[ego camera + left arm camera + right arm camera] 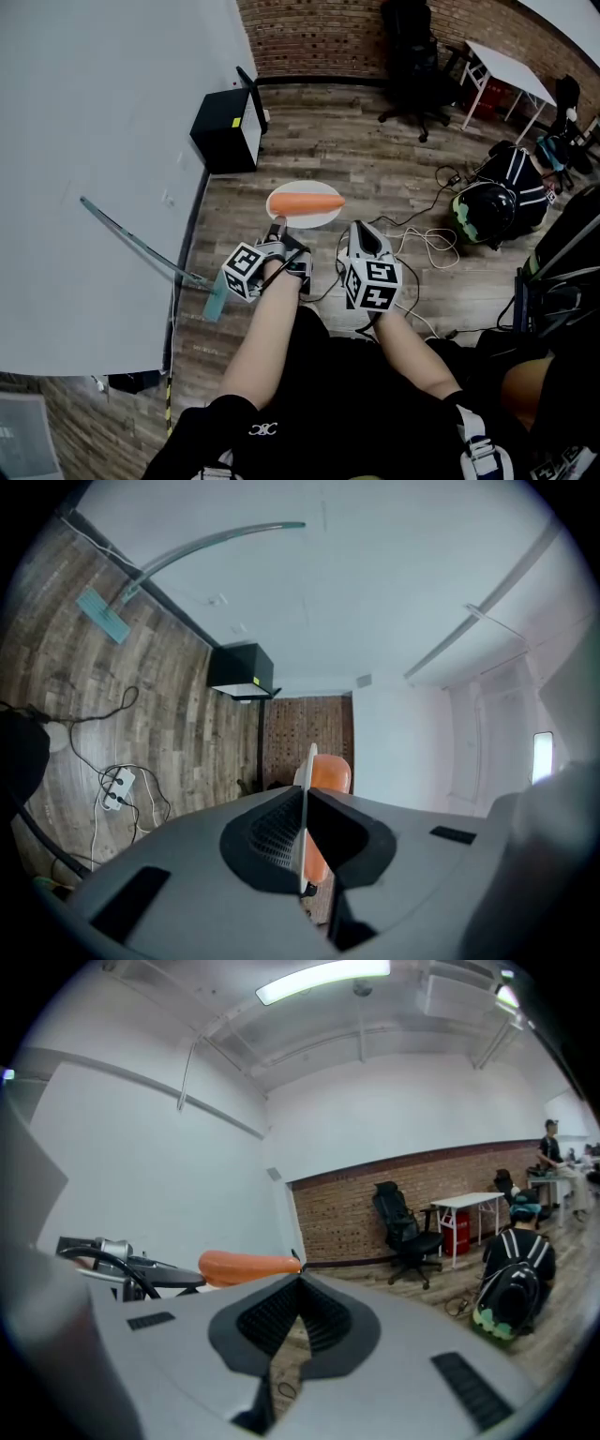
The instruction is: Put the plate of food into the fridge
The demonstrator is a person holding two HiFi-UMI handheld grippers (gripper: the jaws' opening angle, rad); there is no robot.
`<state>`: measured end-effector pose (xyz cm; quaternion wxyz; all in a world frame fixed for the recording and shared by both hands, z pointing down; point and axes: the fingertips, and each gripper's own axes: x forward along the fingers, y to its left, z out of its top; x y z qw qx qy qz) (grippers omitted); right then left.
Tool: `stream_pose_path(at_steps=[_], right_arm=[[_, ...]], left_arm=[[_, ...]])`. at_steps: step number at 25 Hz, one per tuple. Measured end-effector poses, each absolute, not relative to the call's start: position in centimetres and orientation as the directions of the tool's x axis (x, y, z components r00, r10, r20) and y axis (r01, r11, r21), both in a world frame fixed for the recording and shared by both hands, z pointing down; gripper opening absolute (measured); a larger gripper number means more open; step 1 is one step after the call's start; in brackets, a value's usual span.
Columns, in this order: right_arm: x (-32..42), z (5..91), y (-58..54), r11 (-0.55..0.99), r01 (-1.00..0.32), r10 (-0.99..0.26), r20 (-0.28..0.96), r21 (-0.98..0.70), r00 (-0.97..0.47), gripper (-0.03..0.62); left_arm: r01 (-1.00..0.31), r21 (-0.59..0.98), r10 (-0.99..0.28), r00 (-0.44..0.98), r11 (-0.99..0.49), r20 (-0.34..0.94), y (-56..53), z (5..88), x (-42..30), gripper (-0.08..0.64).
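Firmly, the left claw [278, 228] is closed on the near rim of the white plate [314, 220]; in the left gripper view the plate stands edge-on between the two pads, pinched tight; the plate juts from the claw toward 12 o'clock in the head view, held level in the air above the wooden floor [375, 159]; an orange carrot [306, 202] lies across it, its thin end toward 3 o'clock. At 3 o'clock of the left claw, just beside it, the right claw [359, 230] has its tips meeting with nothing between them; it is close to the plate's edge, but whether it touches cannot be told. Farther out, a big white panel [94, 141] fills the 9 to 11 o'clock side, with a clear slanting bar [141, 246] across it; a black box [225, 131] stands on the floor at 11 o'clock of the plate; cables [427, 239] trail at 4 o'clock; a backpack [497, 208] lies at 3 o'clock; an office chair [412, 66] stands at 1 o'clock before a brick wall [319, 37].
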<state>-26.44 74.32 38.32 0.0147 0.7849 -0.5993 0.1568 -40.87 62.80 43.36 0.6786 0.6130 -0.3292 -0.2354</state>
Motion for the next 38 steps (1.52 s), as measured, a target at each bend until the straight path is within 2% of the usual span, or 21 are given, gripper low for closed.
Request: stream_pose_path(at_steps=[9,24,38], right_arm=[[-23.1,39.8,67.6,-0.295,-0.945,-0.927,0.280,-0.141,0.248,0.014],[-19.1,37.6,43.3,-0.289,-0.953,-0.929,0.266,-0.091,0.257,0.014],[-13.2,41.6,30.3,-0.317,-0.934,-0.912,0.321,-0.163,0.254,0.014]], left_arm=[[-0.076,0.986,-0.701,0.695,0.149,0.159,55.6,45.0,-37.2,0.018],[-0.052,0.990,-0.682,0.720,0.129,0.126,32.2,44.0,-32.2,0.018],[-0.101,0.978,-0.656,0.728,0.182,0.197,19.9,47.6,-27.5,0.019]])
